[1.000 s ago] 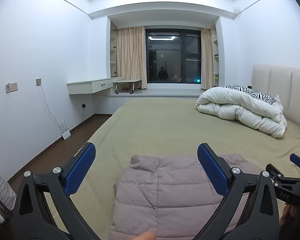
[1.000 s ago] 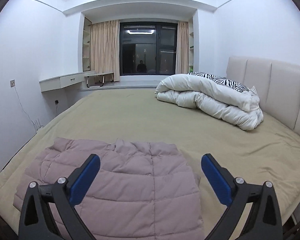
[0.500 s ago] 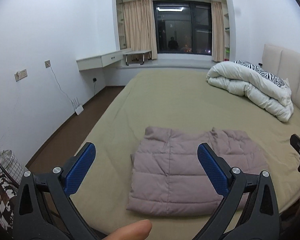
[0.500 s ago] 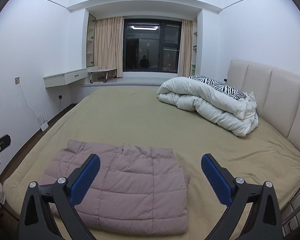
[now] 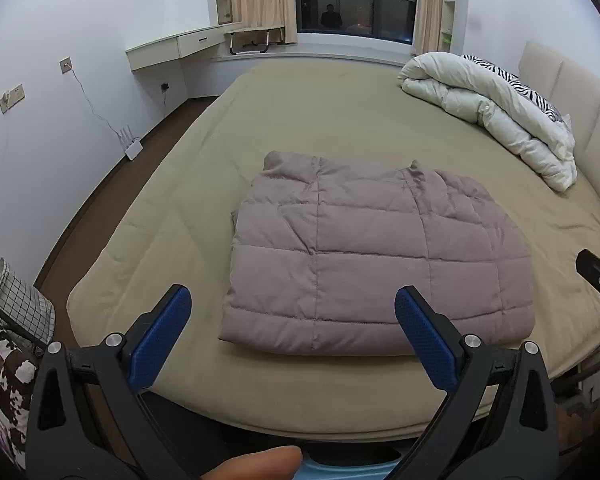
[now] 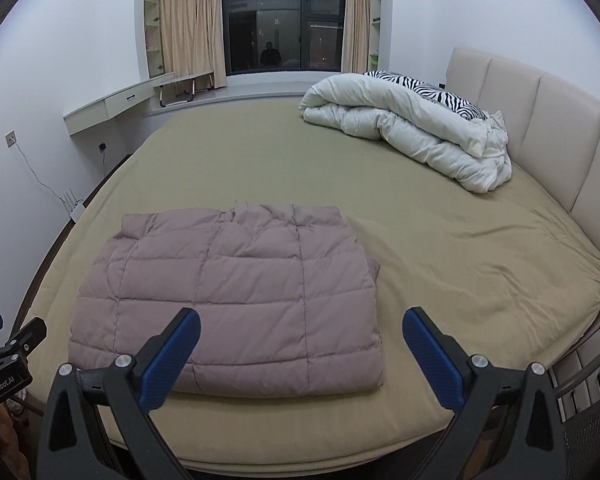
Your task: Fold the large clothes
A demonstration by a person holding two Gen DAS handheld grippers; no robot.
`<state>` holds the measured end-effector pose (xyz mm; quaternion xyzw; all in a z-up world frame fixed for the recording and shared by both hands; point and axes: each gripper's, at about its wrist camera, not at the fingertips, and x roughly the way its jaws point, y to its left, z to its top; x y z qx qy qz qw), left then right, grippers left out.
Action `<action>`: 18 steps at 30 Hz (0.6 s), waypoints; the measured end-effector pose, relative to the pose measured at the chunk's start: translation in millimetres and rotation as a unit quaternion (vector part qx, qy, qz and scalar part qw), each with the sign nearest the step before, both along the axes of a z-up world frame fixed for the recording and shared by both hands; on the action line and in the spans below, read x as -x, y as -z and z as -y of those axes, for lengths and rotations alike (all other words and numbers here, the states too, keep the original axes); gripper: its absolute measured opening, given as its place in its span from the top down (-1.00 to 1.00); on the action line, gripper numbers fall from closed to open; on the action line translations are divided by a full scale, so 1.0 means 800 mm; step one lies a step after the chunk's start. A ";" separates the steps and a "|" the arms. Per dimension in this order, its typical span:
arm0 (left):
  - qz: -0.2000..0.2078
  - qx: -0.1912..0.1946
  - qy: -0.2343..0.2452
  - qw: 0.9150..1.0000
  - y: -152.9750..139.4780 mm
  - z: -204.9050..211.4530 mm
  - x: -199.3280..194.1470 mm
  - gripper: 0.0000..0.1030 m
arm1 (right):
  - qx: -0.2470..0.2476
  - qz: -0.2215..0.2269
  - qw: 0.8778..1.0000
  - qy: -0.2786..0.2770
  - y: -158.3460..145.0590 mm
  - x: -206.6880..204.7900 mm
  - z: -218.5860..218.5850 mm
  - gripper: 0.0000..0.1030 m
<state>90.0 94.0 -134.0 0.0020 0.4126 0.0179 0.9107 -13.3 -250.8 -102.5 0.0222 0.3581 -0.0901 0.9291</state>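
Observation:
A mauve quilted down jacket (image 5: 372, 256) lies folded into a flat rectangle on the olive bed (image 5: 340, 120) near its front edge; it also shows in the right wrist view (image 6: 228, 300). My left gripper (image 5: 292, 336) is open and empty, held back above the bed's front edge, short of the jacket. My right gripper (image 6: 300, 356) is open and empty, also held back above the front edge, with the jacket's right corner between its fingers in view. Each gripper's tip shows at the other view's edge.
A white rolled duvet (image 6: 412, 132) with a zebra pillow (image 6: 432, 92) lies at the back right by the beige headboard (image 6: 540, 128). A checked basket (image 5: 12, 304) stands left of the bed. A router (image 5: 130, 148) sits on the floor by the left wall.
Both grippers have pulled back and risen away from the jacket and tilted downward. The folded jacket now shows whole and has not moved.

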 end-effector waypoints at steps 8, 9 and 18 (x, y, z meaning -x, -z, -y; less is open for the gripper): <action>-0.025 -0.001 -0.013 1.000 0.027 -0.011 -0.012 -1.00 | -0.005 -0.027 1.000 0.009 0.015 0.002 -0.004 -1.00; -0.025 -0.002 -0.013 1.000 0.027 -0.011 -0.011 -1.00 | -0.005 -0.030 0.999 0.008 0.017 0.001 -0.005 -1.00; -0.026 -0.009 -0.012 1.000 0.031 -0.006 -0.010 -1.00 | -0.012 -0.043 0.999 -0.010 0.024 0.002 -0.014 -1.00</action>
